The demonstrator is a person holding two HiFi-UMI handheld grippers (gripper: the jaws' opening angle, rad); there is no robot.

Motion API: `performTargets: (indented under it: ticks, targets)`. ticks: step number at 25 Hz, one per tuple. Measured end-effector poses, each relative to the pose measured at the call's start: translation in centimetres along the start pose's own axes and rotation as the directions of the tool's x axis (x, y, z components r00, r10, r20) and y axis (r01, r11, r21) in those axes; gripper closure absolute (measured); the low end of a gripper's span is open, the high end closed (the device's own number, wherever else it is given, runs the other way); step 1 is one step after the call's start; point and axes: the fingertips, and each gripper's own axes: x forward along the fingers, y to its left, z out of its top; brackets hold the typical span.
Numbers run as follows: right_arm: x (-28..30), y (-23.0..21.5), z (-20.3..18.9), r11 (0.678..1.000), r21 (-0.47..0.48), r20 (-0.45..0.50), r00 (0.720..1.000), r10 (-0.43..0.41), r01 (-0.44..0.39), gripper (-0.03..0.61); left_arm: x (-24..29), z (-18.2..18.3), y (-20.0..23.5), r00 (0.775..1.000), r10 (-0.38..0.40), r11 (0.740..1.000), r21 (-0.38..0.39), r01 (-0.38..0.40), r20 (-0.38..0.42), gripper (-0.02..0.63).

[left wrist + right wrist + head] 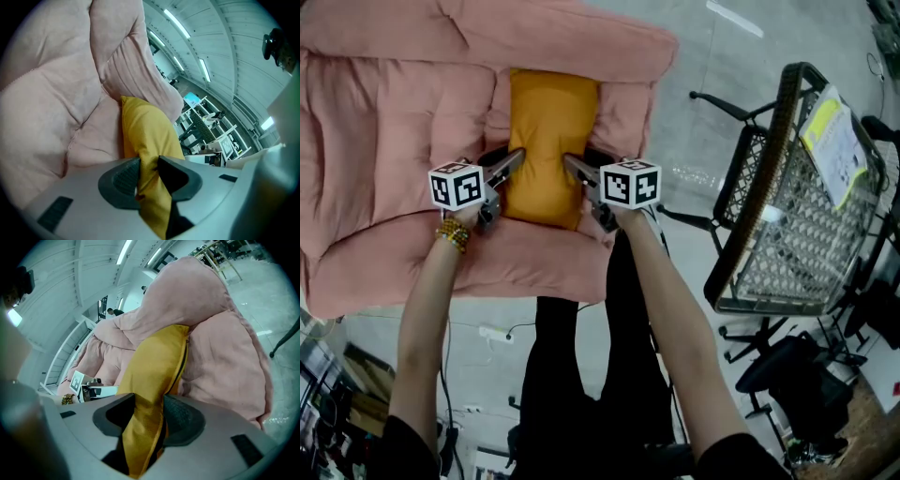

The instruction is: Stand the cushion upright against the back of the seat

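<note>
**We hold the cushion by both near corners in the seat's hollow**

In the head view the pink padded seat (394, 141) fills the frame from 9 to 12 o'clock. The yellow cushion (551, 141) lies in its central hollow, far end toward the backrest at 12 o'clock. Our left gripper (517, 156) is at the cushion's 8 o'clock corner and our right gripper (573, 165) at its 4 o'clock corner. Each has its jaws partly closed on a fold of the yellow cover. We judge slipping to be the main risk, because the pads pinch only thin fabric, which could pull free as we tip the cushion. It could also sag between the two grips, or flop forward if it is let go before it leans on the backrest.
</note>
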Motion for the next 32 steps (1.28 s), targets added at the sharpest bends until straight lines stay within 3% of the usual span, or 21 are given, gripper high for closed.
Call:
performTargets:
  ticks: [9,17,20,26,32]
  targets:
    - [-1.5,1.5,0.4,1.0,-0.022,0.011,1.0,0.002,-0.001,0.382,-1.3,0.9,-2.1,1.0,-0.005,0.999,0.036,0.005,0.02,0.482]
    - [-2.6,3.6,1.7,0.998,0.013,0.056,0.997,0.053,-0.053,0.382,-3.6,3.0,-4.3,0.994,-0.01,0.999,0.038,0.006,0.107,0.485]
    - [-2.6,4.4,1.5,0.998,0.007,0.05,0.997,0.057,-0.058,0.382,-4.5,3.3,-4.7,0.995,-0.009,0.998,0.069,0.002,0.097,0.485]
    - [-2.5,6.6,2.3,0.991,-0.128,0.041,0.998,0.055,-0.049,0.382,-6.3,3.7,-5.1,0.997,0.003,0.991,0.136,-0.014,0.079,0.486]
    - [-1.6,8.0,3.8,0.942,-0.334,-0.039,0.999,0.026,-0.037,0.382,-8.1,4.2,-5.4,0.991,0.052,0.98,0.187,-0.074,0.123,0.491]
